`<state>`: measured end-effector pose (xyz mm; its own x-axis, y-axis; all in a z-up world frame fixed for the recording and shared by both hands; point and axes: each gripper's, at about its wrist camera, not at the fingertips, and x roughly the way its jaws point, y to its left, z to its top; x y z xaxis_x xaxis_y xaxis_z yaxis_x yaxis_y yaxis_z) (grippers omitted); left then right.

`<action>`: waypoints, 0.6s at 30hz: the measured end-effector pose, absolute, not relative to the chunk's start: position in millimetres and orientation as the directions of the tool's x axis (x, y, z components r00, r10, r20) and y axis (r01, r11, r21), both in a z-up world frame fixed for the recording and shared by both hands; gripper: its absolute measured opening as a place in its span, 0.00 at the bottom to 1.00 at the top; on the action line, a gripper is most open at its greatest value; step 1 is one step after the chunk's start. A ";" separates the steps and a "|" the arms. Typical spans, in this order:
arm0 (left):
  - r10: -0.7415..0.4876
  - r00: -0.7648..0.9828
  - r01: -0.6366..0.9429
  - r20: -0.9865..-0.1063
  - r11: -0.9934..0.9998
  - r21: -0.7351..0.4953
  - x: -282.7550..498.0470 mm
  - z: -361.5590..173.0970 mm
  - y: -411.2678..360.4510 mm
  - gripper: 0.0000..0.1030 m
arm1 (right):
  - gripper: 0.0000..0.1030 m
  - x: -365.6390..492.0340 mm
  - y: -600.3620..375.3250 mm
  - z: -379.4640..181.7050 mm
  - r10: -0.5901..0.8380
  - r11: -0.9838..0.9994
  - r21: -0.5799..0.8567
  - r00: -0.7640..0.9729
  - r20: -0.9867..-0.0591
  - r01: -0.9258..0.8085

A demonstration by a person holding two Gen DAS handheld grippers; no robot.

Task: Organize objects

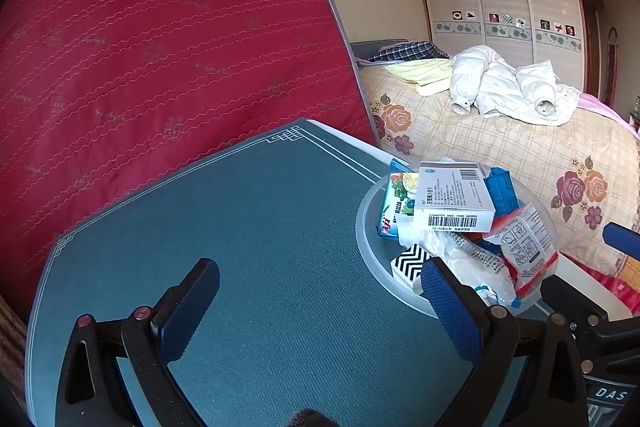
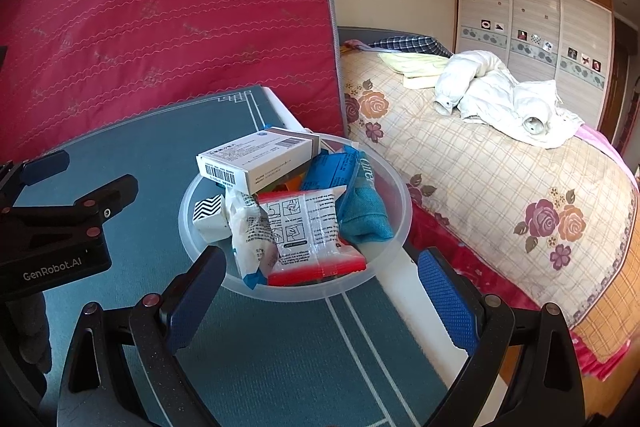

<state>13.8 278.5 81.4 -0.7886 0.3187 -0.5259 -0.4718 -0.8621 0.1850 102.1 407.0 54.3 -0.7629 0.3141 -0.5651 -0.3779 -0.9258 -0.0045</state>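
Observation:
A clear plastic bowl (image 2: 192,227) stands at the right edge of a teal-matted table (image 2: 132,147). It holds a white medicine box (image 2: 260,157), a red-edged sachet (image 2: 308,231), a white packet (image 2: 250,227), a zigzag-patterned box (image 2: 209,213) and a blue pouch (image 2: 360,203). My right gripper (image 2: 324,271) is open and empty, just in front of the bowl. My left gripper (image 1: 320,275) is open and empty over the mat, left of the bowl (image 1: 372,247); its right finger (image 1: 448,291) is beside the bowl's rim. The box (image 1: 452,199) and sachet (image 1: 528,243) also show there.
A red quilted mattress (image 1: 160,47) stands upright behind the table. A bed with a floral cover (image 2: 480,167) and a white jacket (image 2: 500,95) lies to the right. A wardrobe (image 2: 540,27) stands at the back.

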 end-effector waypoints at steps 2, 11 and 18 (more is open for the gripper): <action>0.322 -0.787 -0.475 -0.526 -0.860 0.184 14.2 81.2 279.0 1.00 | 0.95 102.4 407.1 54.3 0.313 -0.926 -0.002 -0.763 -0.565 -0.378; 0.336 -0.780 -0.491 -0.527 -0.851 0.185 17.9 81.0 282.4 1.00 | 0.95 100.9 404.7 50.9 0.319 -0.926 -0.019 -0.757 -0.570 -0.376; 0.337 -0.779 -0.494 -0.529 -0.849 0.186 18.3 79.9 283.1 1.00 | 0.95 98.2 401.0 47.8 0.336 -0.924 -0.043 -0.749 -0.572 -0.381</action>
<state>18.3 283.1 79.9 -0.7787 0.3366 -0.5295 -0.4937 -0.8494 0.1862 98.2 401.0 47.8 -0.7488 0.3356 -0.5715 -0.3808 -0.9237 -0.0434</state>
